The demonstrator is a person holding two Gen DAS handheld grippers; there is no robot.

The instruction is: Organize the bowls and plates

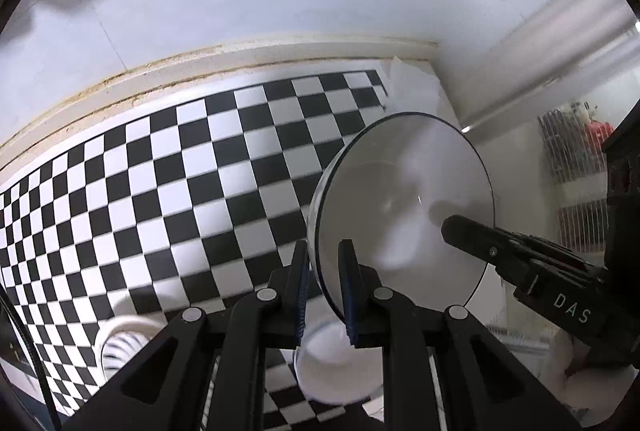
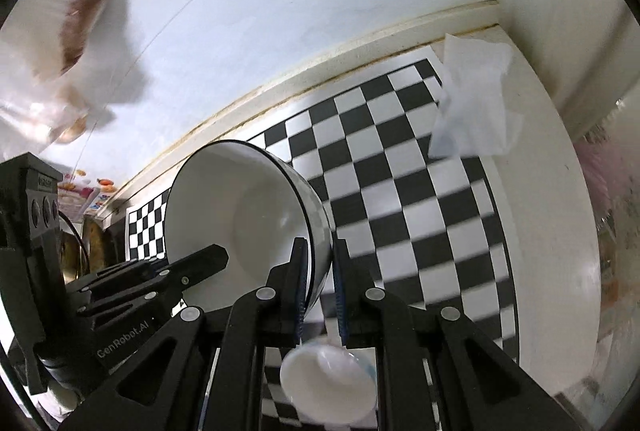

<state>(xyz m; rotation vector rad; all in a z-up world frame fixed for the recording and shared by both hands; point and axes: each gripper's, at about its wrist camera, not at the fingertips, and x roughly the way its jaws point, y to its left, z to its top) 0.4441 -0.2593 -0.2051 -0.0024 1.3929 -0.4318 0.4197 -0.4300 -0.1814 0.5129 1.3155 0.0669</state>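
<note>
1. I have the large white bowl [image 1: 404, 207] pinched on opposite sides of its dark-edged rim by both tools, and it hangs tilted above the checkered mat [image 1: 168, 191], its hollow facing the left wrist camera.

2. The left gripper [image 1: 323, 289] is closed on the near rim, one pad inside the wall and one outside. The right gripper [image 2: 320, 291] is likewise clamped across the rim on its side; in the left wrist view it reaches in from the right.

3. My reading of the step: a two-handed carry, the bowl clear of the counter and not yet set anywhere.

4. Below the jaws a small white bowl [image 2: 328, 383] sits on the mat, directly under the carried one. A ribbed white dish [image 1: 124, 343] lies at the lower left of the left wrist view, well apart from it.

5. The next move, as I judge it, calls for levelling the bowl and keeping both grips even, since a thin glazed rim could slip if one side leads.

6. A crumpled white tissue [image 2: 476, 99] rests at the mat's far corner, near the wall [image 2: 320, 11].
</note>
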